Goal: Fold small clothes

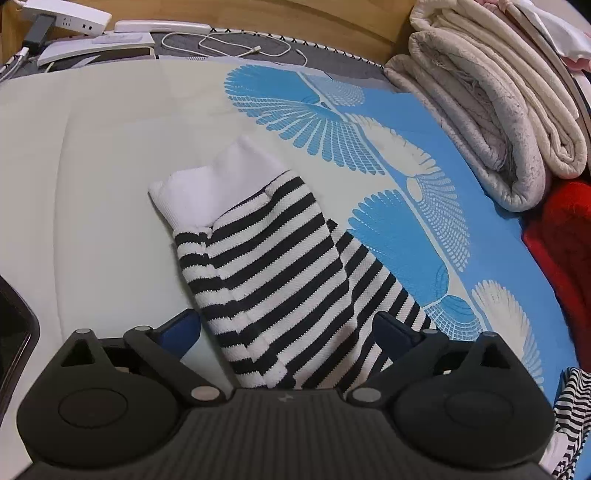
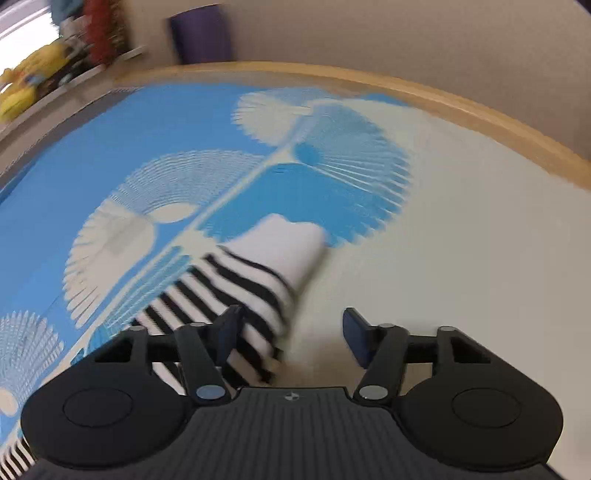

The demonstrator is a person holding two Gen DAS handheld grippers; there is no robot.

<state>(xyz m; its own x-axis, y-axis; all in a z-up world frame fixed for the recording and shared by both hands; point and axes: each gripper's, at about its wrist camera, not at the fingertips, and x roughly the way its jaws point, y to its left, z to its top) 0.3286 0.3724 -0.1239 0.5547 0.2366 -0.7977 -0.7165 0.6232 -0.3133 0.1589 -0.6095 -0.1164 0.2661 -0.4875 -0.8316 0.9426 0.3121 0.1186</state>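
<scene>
Two black-and-white striped socks with white ends lie stacked on the cream and blue patterned sheet. My left gripper hovers over their near end, open wide, with one blue finger on each side of the fabric. In the blurred right wrist view the same socks run from the lower left toward the middle. My right gripper is open; its left finger sits over the striped edge, its right finger over bare cream sheet. Neither gripper pinches the cloth.
Folded cream blankets and a red cloth are stacked at the right. Another striped piece lies at the lower right. A power strip and a white cable sit at the back. A wooden bed rim bounds the sheet.
</scene>
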